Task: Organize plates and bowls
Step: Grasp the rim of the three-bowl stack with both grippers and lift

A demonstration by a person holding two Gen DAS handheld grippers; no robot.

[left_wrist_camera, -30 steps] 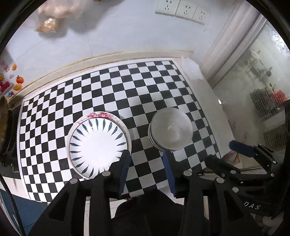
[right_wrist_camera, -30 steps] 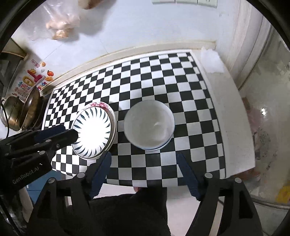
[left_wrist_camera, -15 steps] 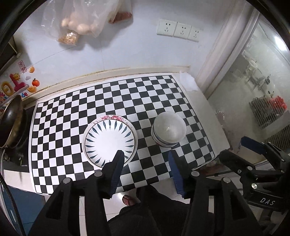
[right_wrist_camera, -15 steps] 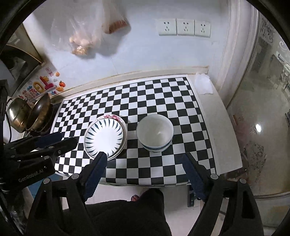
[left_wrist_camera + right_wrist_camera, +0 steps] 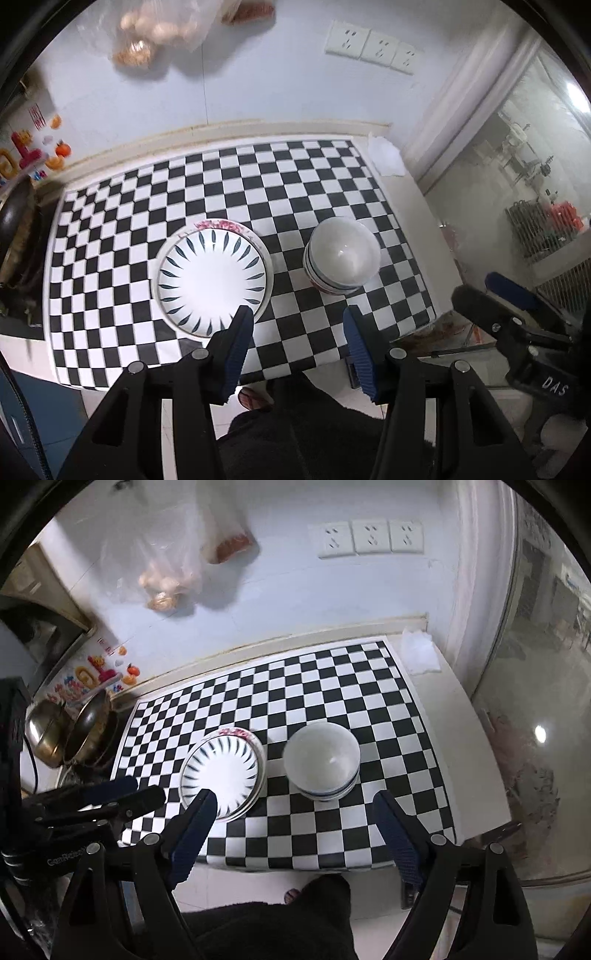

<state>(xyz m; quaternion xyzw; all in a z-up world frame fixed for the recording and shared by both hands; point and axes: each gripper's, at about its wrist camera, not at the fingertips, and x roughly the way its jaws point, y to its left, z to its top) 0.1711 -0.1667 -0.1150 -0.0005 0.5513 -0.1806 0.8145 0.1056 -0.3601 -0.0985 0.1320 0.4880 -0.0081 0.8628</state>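
Looking down from both wrist cameras onto a black-and-white checkered mat (image 5: 229, 192) covering a counter. Far left edge: metal pots (image 5: 48, 738) beside the mat, colourful stickers on the wall above them. Left of centre on the mat: a stack of plates (image 5: 212, 278), top one white with dark leaf-shaped marks round the rim, a pink-patterned plate edge showing beneath it at the far side. Just right of that, apart from it: a stack of bowls (image 5: 341, 256), white inside, blue banding on the outer walls (count of bowls unclear).

Left gripper (image 5: 298, 321) hangs above the mat's near edge, jaws parted, nothing between the blue pads, one fingertip overlapping the plate rim in view. Right gripper (image 5: 295, 806) likewise held clear above the near edge, jaws spread wide and empty, framing the bowls.

Wall behind: clear plastic bags (image 5: 166, 576) of food hanging, then three white sockets (image 5: 369, 535). Far right corner of the counter: a crumpled white cloth (image 5: 419, 651). Beyond it, a glass door.
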